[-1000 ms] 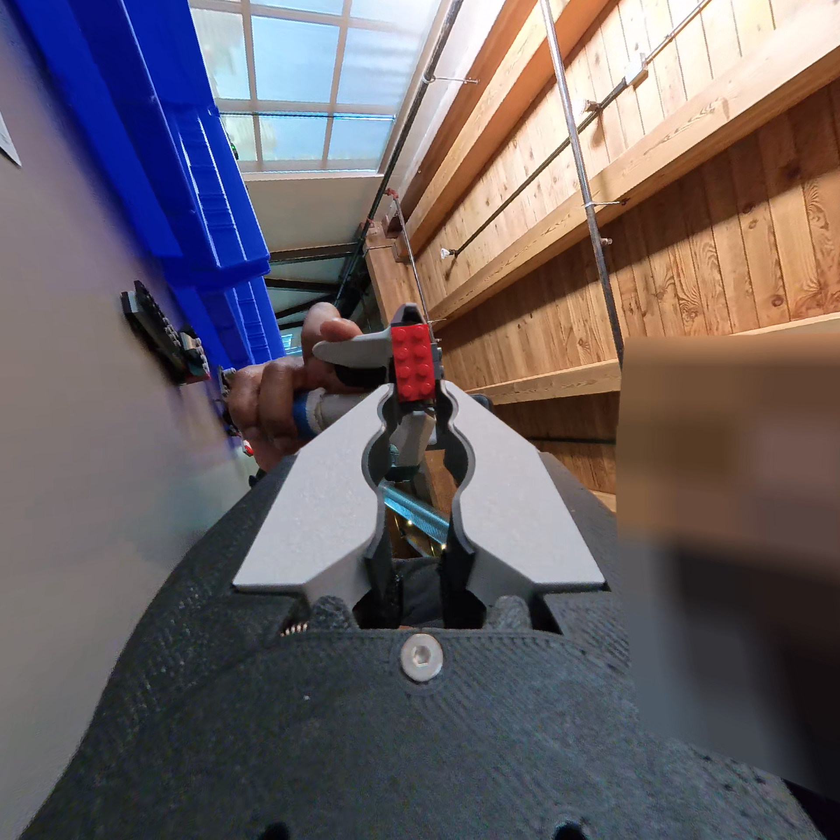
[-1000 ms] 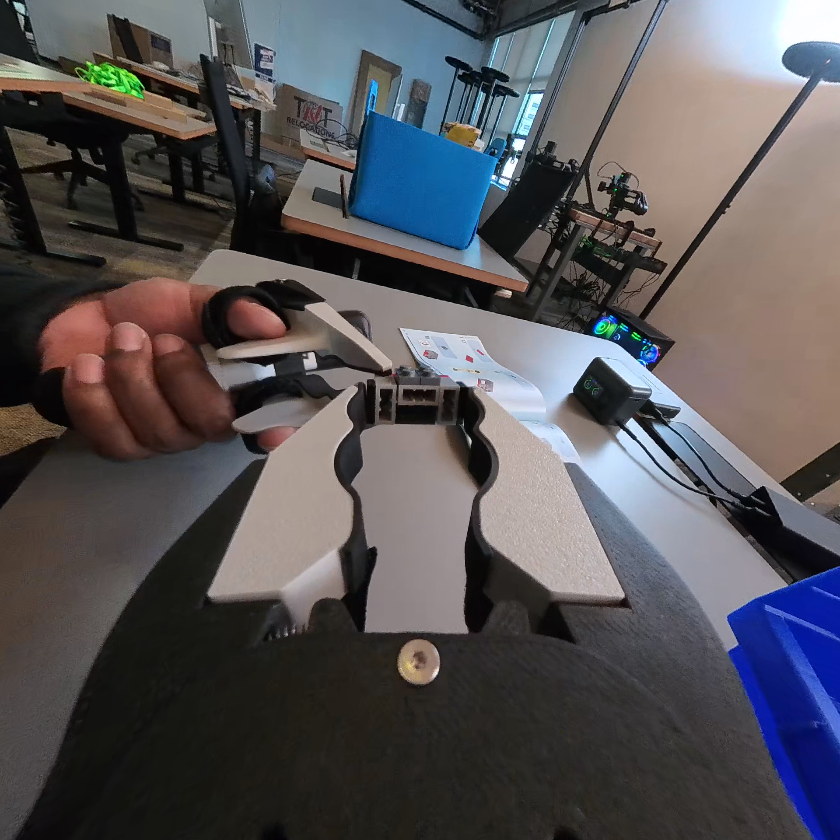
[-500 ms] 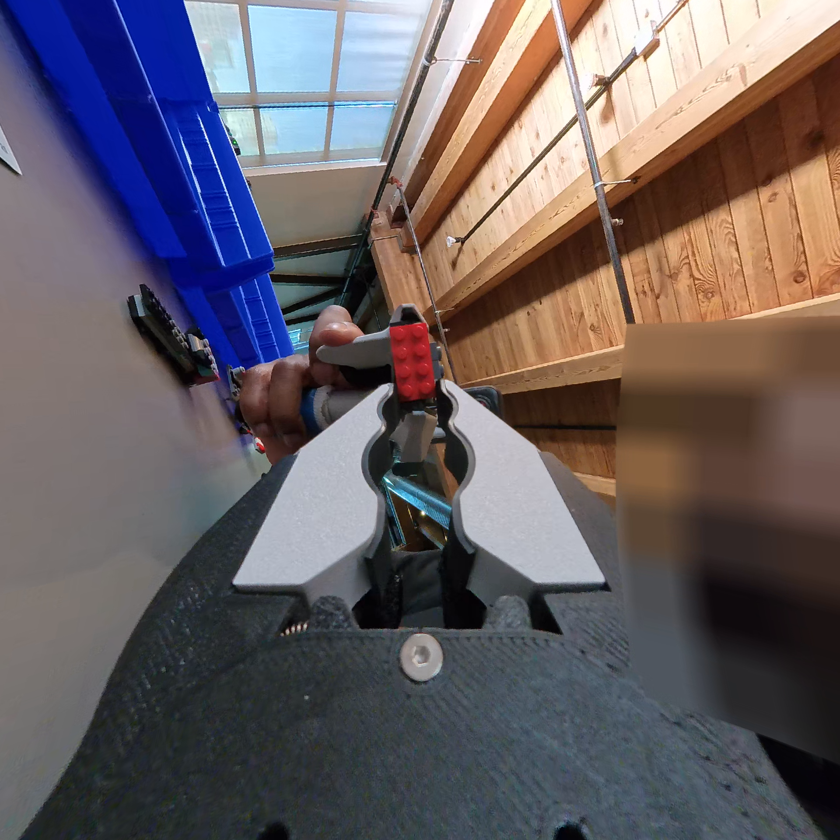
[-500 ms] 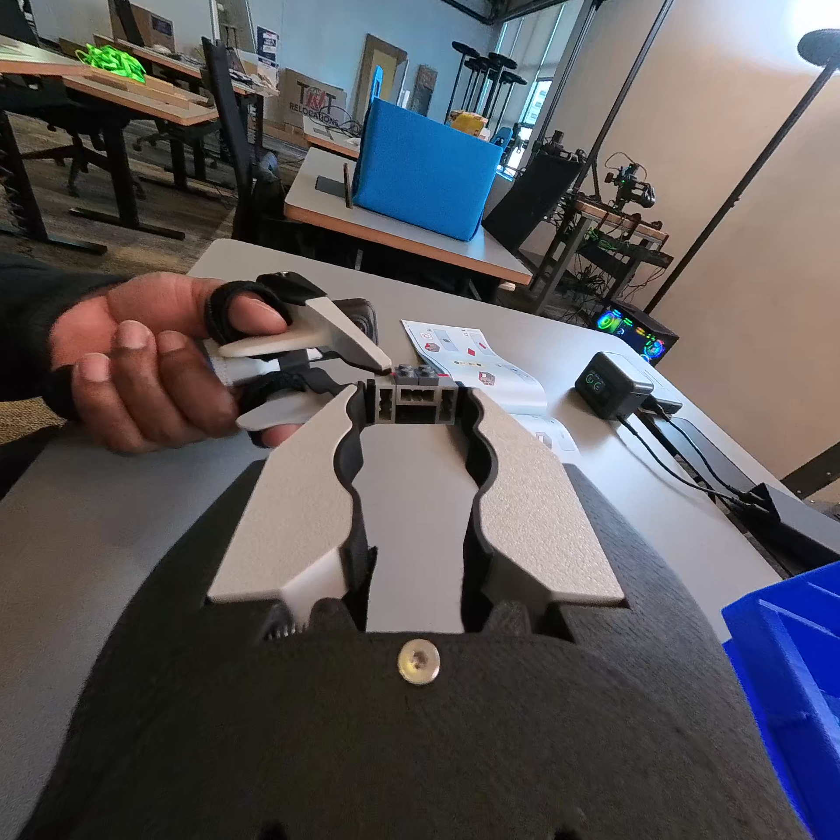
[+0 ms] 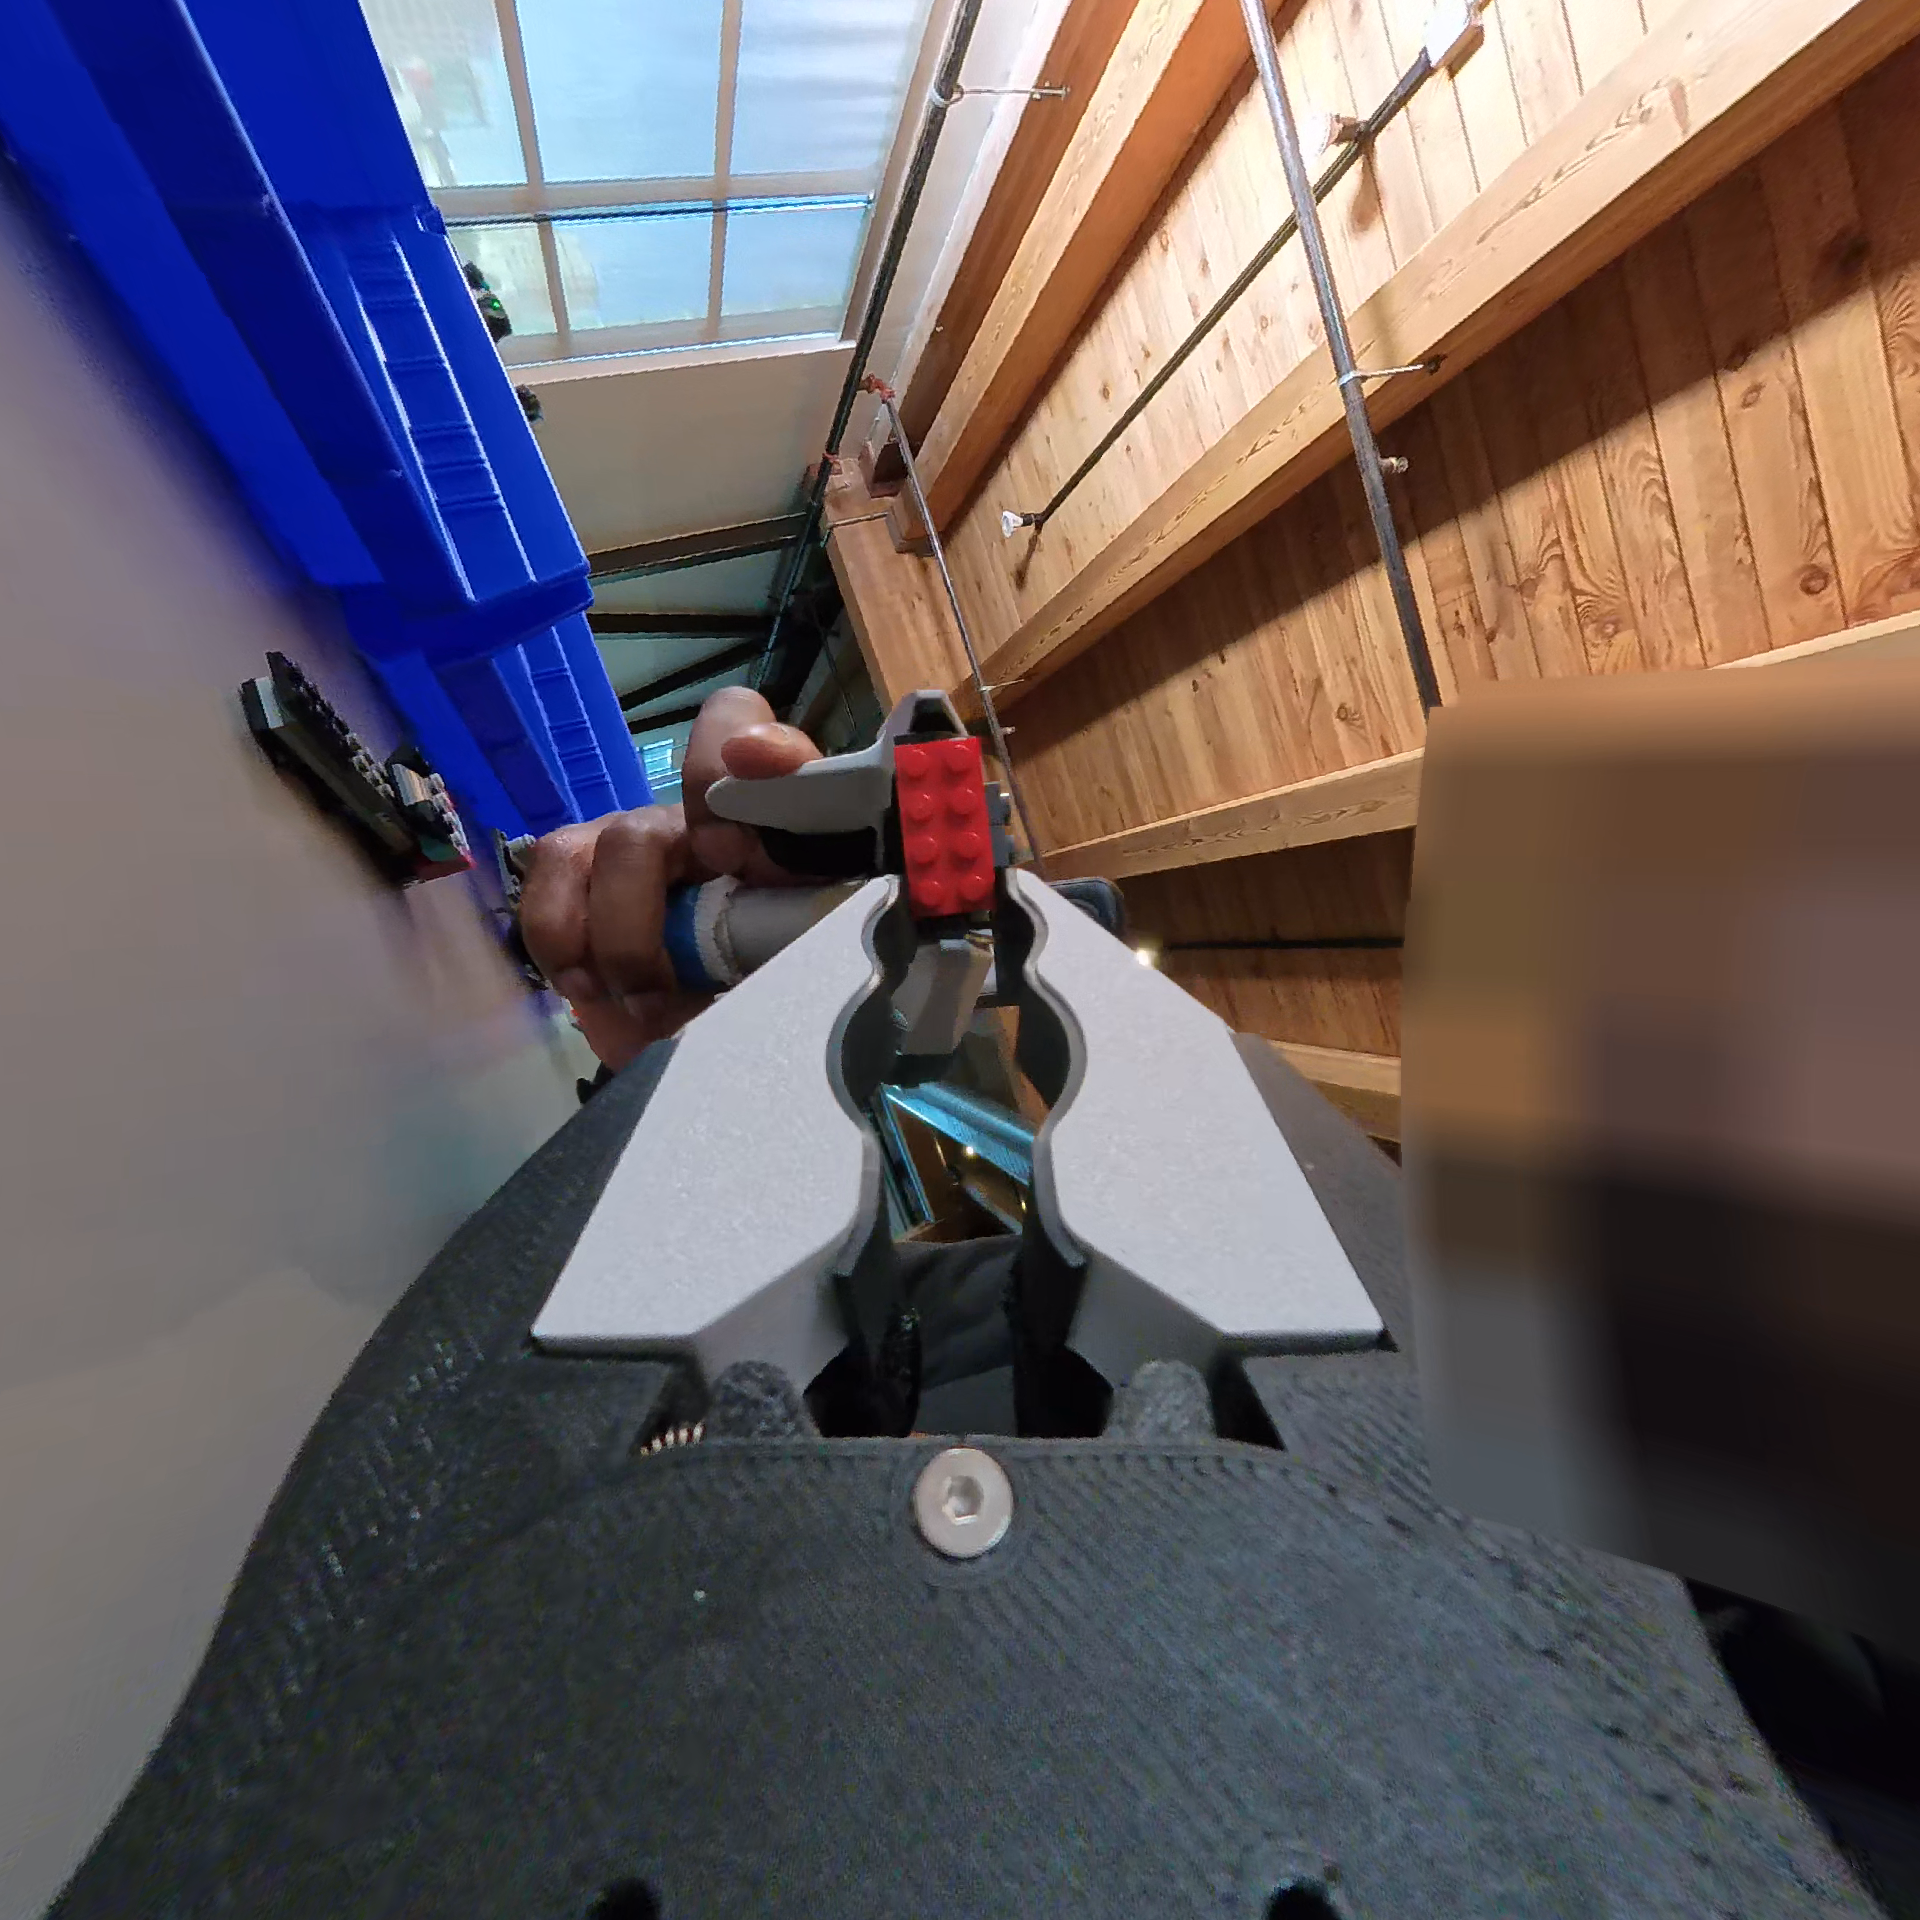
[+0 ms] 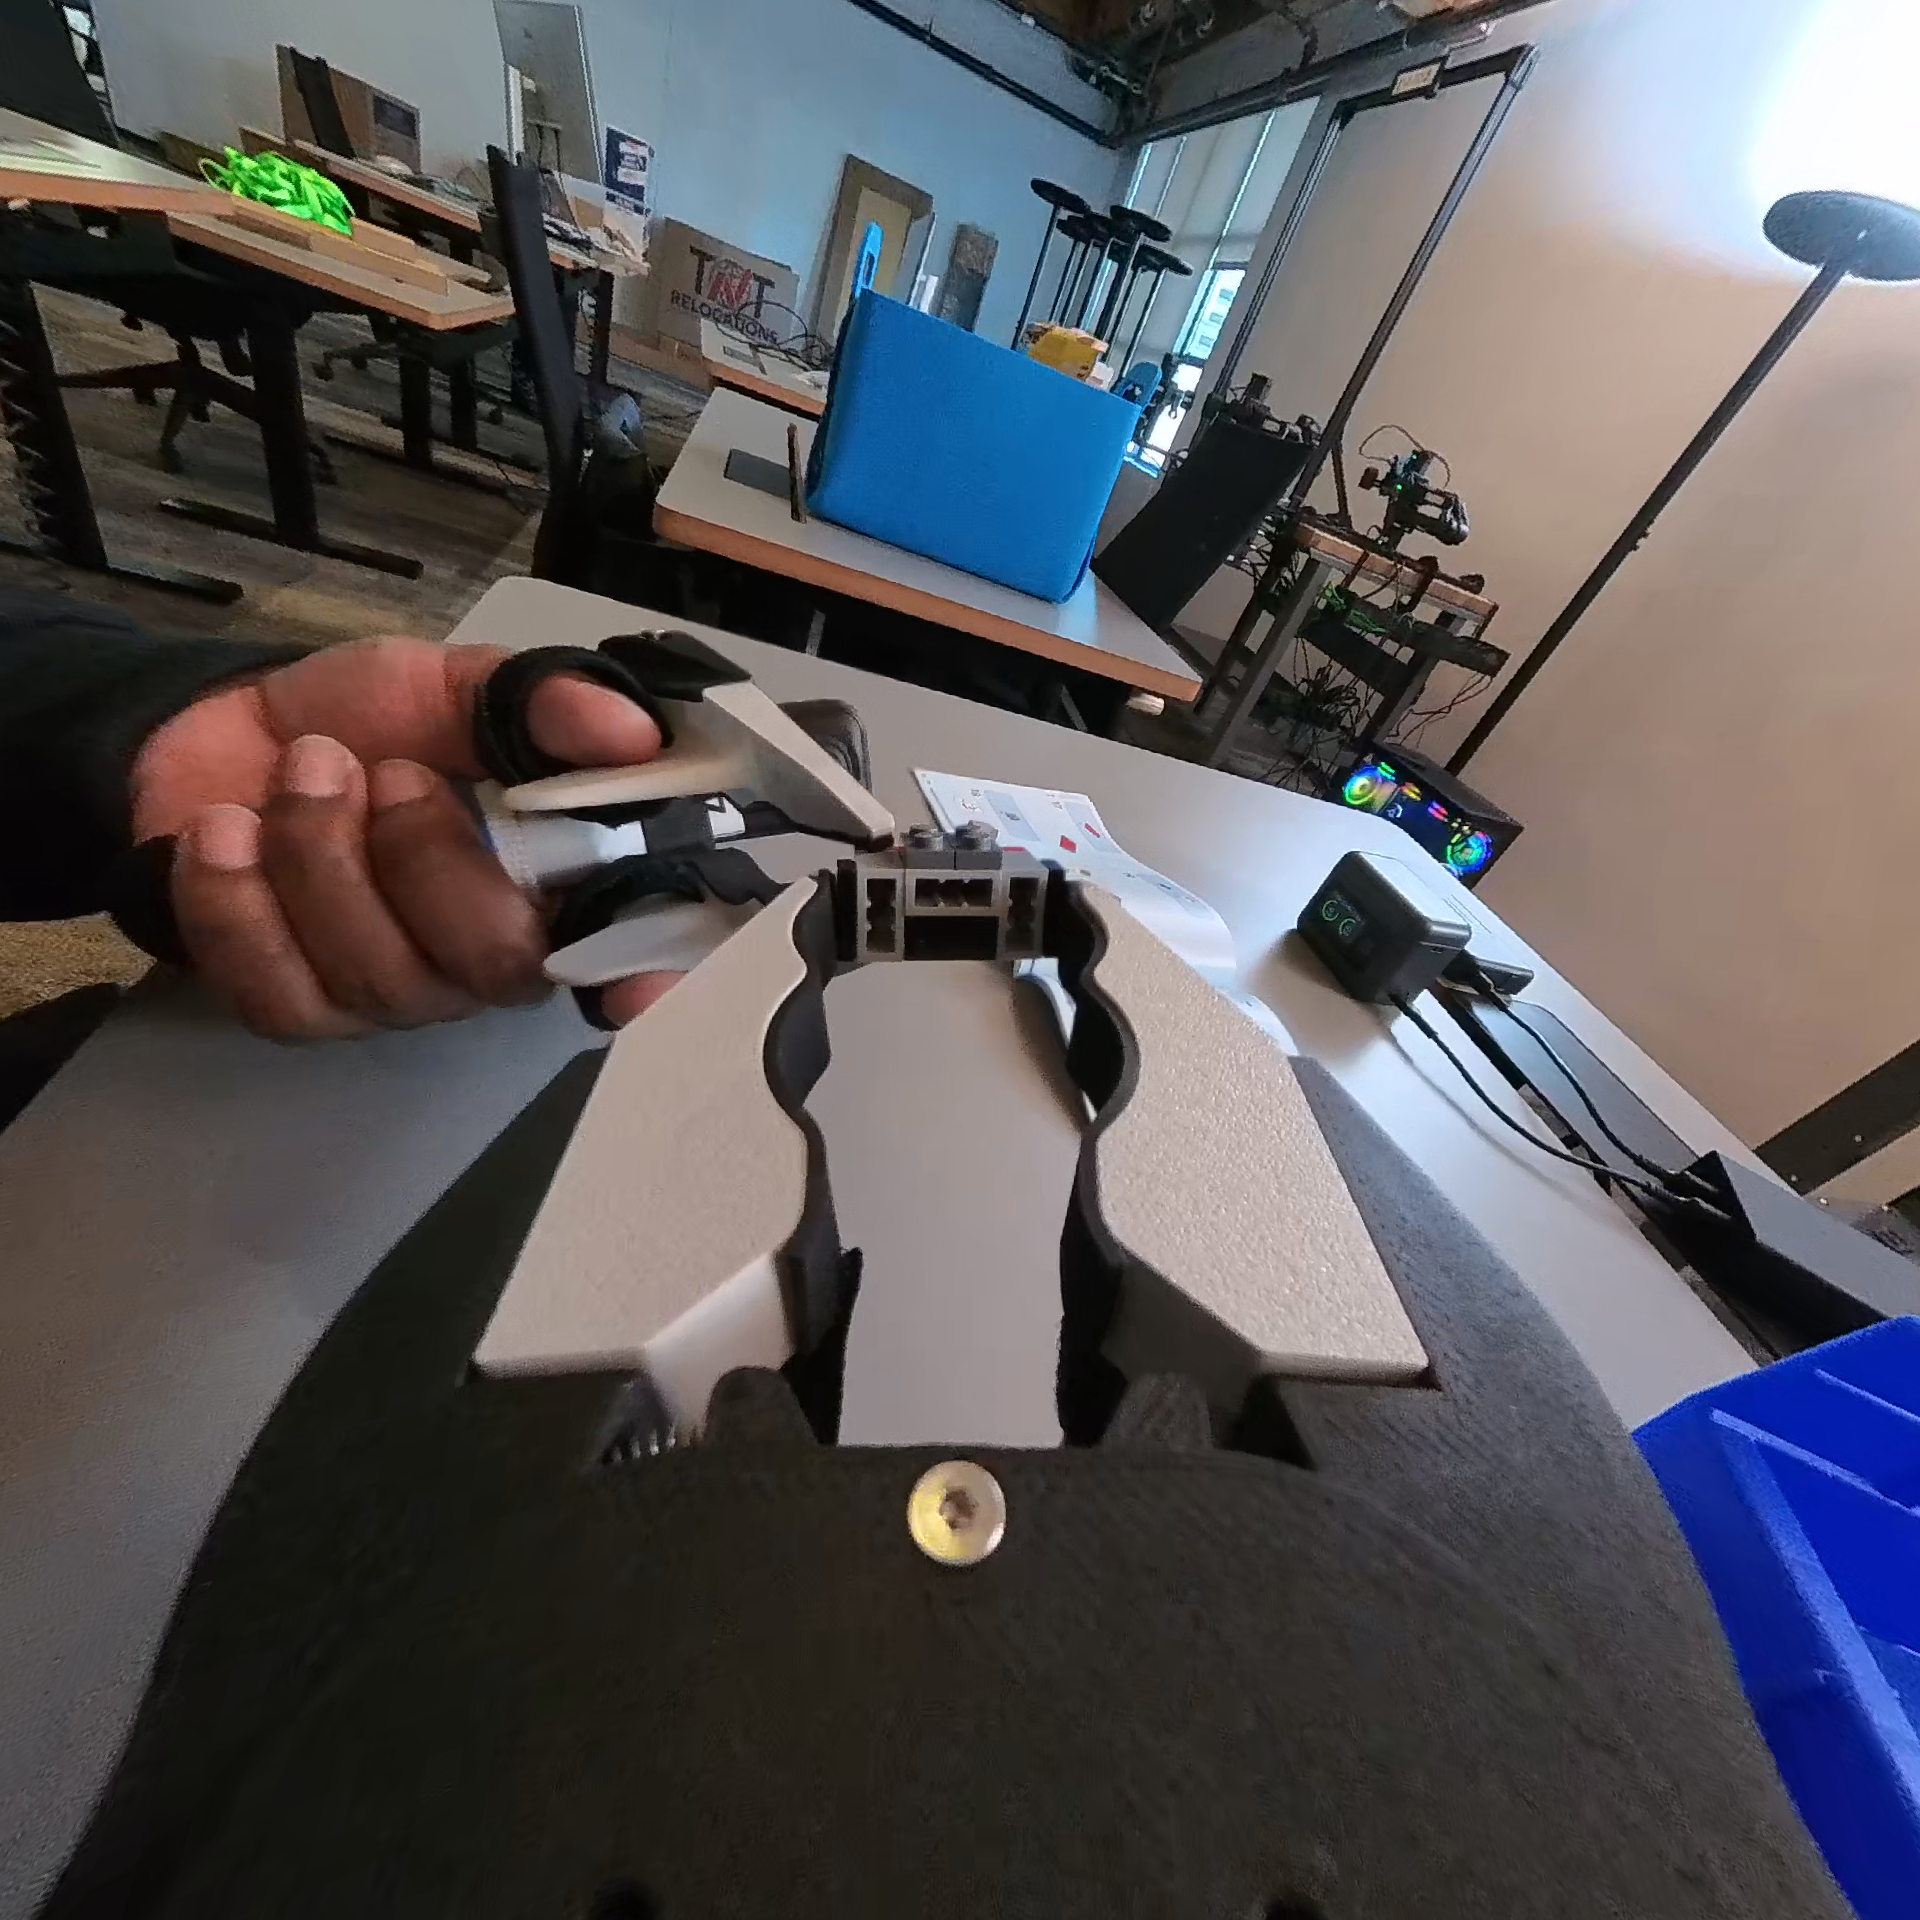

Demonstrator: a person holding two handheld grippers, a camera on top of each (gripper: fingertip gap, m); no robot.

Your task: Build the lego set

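Left claw: the left gripper (image 5: pixel 943 906) is gripping the small brick block by its lower end, its fingers closed on it; in its own view the red brick (image 5: pixel 943 829) is showing studs toward the camera above the fingertips.
Right claw: the right gripper (image 6: pixel 948 914) is clamping the same block from the other side, its fingers closed on the grey brick (image 6: pixel 943 912), whose hollow underside is facing the camera with two studs standing on top.
Where the block is: it is being held in the air between the two grippers, above the grey table (image 6: pixel 260 1164), not resting on it.
What has just changed: over the last second very little is moving; the left gripper's fingertip (image 6: pixel 831 790) is edging closer along the top of the grey brick and is now touching its left upper corner, and the red brick is sitting slightly higher in the left view.
Meaning for the task: the two pieces are probably being pressed together or re-seated, so this join seems close to done, though whether the studs are fully home cannot be told.
Rest of the set: a dark partly built piece (image 5: pixel 353 769) is lying on the table beside the blue bin (image 5: pixel 343 343), and the instruction sheet (image 6: pixel 1060 842) is lying open beyond the block, so more building is likely waiting.
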